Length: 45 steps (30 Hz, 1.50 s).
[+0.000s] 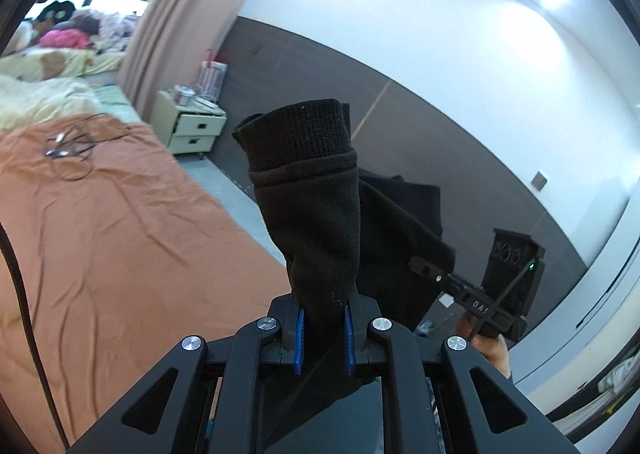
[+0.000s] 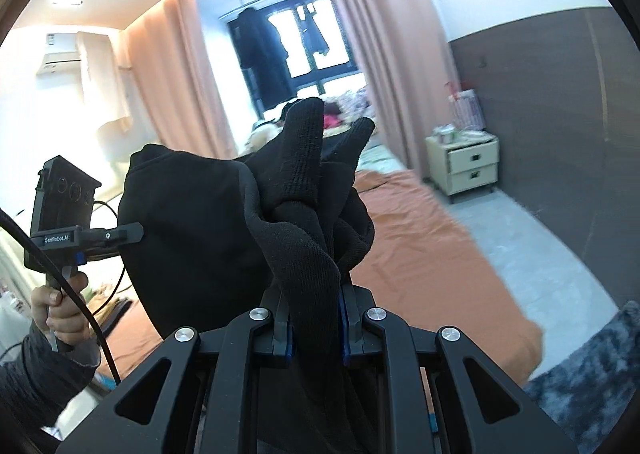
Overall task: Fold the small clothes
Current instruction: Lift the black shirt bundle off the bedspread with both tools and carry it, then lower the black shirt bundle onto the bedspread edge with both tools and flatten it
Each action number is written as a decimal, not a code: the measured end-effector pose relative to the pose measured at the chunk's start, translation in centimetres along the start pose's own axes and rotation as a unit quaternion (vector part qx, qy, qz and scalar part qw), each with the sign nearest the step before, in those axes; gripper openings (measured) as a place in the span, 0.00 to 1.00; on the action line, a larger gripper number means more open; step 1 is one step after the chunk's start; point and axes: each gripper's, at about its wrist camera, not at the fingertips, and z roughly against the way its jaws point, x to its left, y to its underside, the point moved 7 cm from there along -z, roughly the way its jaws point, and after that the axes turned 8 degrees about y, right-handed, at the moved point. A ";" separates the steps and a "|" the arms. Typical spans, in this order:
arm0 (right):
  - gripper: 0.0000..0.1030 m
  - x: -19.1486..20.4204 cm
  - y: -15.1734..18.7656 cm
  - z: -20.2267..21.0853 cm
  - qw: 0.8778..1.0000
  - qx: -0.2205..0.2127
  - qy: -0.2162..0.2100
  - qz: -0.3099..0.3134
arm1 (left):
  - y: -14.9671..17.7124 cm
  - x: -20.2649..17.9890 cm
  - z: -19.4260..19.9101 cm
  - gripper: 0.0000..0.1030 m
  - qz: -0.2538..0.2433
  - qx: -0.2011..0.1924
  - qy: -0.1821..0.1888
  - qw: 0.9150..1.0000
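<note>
A black knit garment [image 1: 320, 214] hangs in the air between both grippers, above the orange bed. My left gripper [image 1: 323, 328] is shut on one ribbed end of it, which sticks up past the blue pads. My right gripper [image 2: 316, 328] is shut on another bunched part of the same garment [image 2: 304, 214], with ribbed ends poking upward. The right gripper also shows at the right of the left wrist view [image 1: 472, 294], its finger against the cloth. The left gripper shows at the left of the right wrist view [image 2: 100, 236], held by a hand.
An orange bedsheet [image 1: 100, 234] lies below with a cable [image 1: 68, 146] on it. A cream nightstand [image 1: 192, 126] stands by the pink curtain [image 1: 176, 14]. A dark grey blanket [image 2: 588, 382] lies at the bed's lower right. Piled clothes [image 1: 68, 34] lie near the window.
</note>
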 end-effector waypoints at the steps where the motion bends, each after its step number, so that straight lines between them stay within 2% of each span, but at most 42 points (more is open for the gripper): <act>1: 0.12 -0.5 -0.3 0.1 1.000 -0.005 0.005 0.000 | -0.3 0.0 -0.9 0.15 -0.003 0.001 0.005 1.000; 8: 0.12 -4.1 -1.6 -0.6 0.999 -0.015 0.050 -0.013 | -1.2 0.1 -7.9 0.15 0.002 0.018 0.039 0.999; 12: 0.12 -4.5 -1.6 -1.9 0.997 -0.005 0.072 -0.016 | -1.2 1.0 -11.0 0.15 0.016 0.031 0.050 0.998; 18: 0.12 -2.9 -1.5 -3.7 0.995 0.017 0.092 -0.019 | -0.6 2.9 -14.3 0.15 0.035 0.051 0.051 0.997; 20: 0.12 -2.7 -2.6 -4.1 0.994 0.028 0.099 -0.026 | 0.1 4.5 -15.6 0.15 0.052 0.063 0.049 0.995; 23: 0.12 -2.4 -2.2 -5.8 0.993 0.043 0.107 -0.037 | 0.7 7.0 -17.4 0.15 0.078 0.078 0.046 0.993; 29: 0.12 -1.4 -0.9 -11.8 0.986 0.097 0.128 -0.047 | 1.9 13.7 -21.7 0.14 0.125 0.100 0.023 0.987; 38: 0.12 -0.4 -2.3 -18.8 0.978 0.139 0.145 -0.056 | 0.4 21.9 -23.9 0.14 0.148 0.101 -0.006 0.984; 41: 0.12 0.2 -2.5 -21.4 0.974 0.161 0.150 -0.047 | 1.1 25.0 -24.4 0.14 0.169 0.103 -0.012 0.980; 42: 0.12 -1.1 -2.3 -21.1 0.973 0.164 0.152 -0.048 | 1.4 25.6 -24.3 0.14 0.175 0.101 -0.012 0.979; 44: 0.12 -1.2 -2.3 -22.4 0.972 0.173 0.154 -0.044 | 2.1 27.5 -24.3 0.14 0.187 0.097 -0.018 0.977; 45: 0.12 -0.8 -2.3 -23.4 0.971 0.175 0.157 -0.041 | 2.7 28.8 -24.4 0.15 0.185 0.099 -0.043 0.977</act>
